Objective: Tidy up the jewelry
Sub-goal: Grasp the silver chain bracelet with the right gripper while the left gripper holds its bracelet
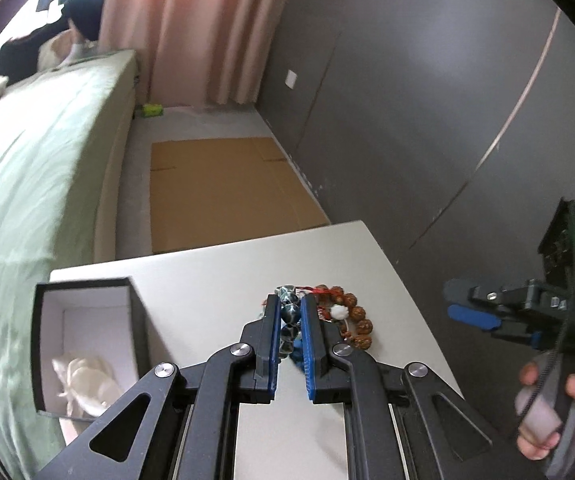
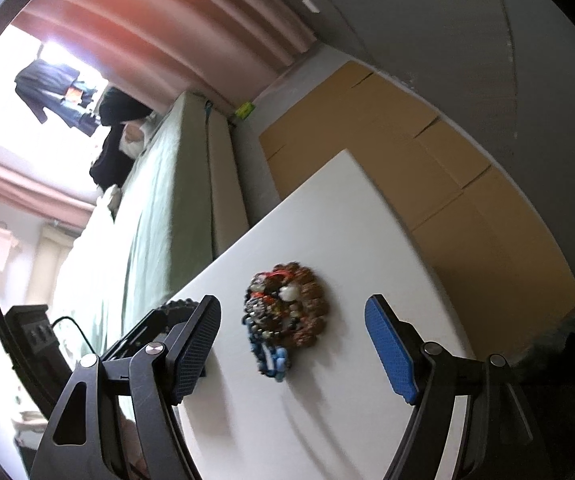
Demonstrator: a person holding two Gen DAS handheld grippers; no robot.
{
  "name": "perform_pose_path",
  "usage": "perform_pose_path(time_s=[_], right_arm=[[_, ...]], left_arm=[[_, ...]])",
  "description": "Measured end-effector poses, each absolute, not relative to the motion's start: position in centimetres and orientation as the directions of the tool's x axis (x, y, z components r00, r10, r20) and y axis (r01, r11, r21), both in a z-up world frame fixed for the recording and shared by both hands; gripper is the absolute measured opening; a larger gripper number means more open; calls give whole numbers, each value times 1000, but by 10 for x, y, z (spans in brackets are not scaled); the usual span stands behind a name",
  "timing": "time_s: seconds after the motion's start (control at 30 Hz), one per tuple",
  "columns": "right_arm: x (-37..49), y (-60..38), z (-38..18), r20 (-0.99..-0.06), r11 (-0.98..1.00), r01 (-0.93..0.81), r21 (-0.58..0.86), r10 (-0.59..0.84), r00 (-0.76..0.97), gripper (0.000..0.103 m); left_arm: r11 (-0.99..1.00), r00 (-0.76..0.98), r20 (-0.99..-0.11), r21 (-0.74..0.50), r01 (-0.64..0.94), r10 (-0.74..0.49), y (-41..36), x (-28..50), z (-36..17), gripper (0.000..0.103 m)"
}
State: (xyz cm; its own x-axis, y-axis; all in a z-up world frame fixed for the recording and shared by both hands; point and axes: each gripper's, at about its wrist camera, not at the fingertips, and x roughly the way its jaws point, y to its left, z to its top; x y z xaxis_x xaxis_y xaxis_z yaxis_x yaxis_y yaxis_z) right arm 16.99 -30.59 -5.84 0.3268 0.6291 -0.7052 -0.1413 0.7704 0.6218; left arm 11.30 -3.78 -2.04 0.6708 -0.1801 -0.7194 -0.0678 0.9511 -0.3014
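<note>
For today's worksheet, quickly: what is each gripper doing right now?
Left gripper: shut on the dark beaded bracelet.
Right gripper: open, holding nothing, above the jewelry pile.

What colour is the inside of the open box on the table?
White inside, with dark outer walls: the box shows best in the left wrist view.

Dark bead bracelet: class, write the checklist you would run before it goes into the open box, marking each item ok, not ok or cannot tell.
1. Left gripper jaws closed on the dark bead bracelet: ok.
2. Bracelet free of the jewelry pile: cannot tell; the brown bead bracelet lies right beside it.
3. Black box open: ok.
4. Room in the box: ok; only a white pouch lies at one end.
5. Right gripper jaws open, holding nothing: ok.
6. Box fully on the table: cannot tell.
</note>
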Motion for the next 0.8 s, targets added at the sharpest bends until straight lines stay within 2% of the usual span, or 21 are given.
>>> perform_pose_path(time_s=[0.1, 0.2, 0.37, 0.47, 0.8], right_arm=[[169, -287, -62, -706, 766, -172, 619, 639, 306, 74], [169, -269, -68, -705, 757, -192, 624, 652, 278, 64], [170, -240, -82, -727, 765, -198, 612, 644, 239, 56], [173, -228, -94, -730, 760, -178, 625, 649, 213, 47], [180, -196, -119, -789, 815, -152, 560, 580, 202, 46]], left_arm=[[937, 694, -694, -341, -81, -192, -22, 99, -23, 10], [925, 705, -680, -368, -90, -202, -9, 90, -24, 10], [920, 724, -661, -380, -93, -200, 9, 82, -21, 10], [911, 731, -652, -399, -103, -202, 20, 76, -20, 10], [886, 750, -632, -441, -142, -195, 58, 52, -17, 10]])
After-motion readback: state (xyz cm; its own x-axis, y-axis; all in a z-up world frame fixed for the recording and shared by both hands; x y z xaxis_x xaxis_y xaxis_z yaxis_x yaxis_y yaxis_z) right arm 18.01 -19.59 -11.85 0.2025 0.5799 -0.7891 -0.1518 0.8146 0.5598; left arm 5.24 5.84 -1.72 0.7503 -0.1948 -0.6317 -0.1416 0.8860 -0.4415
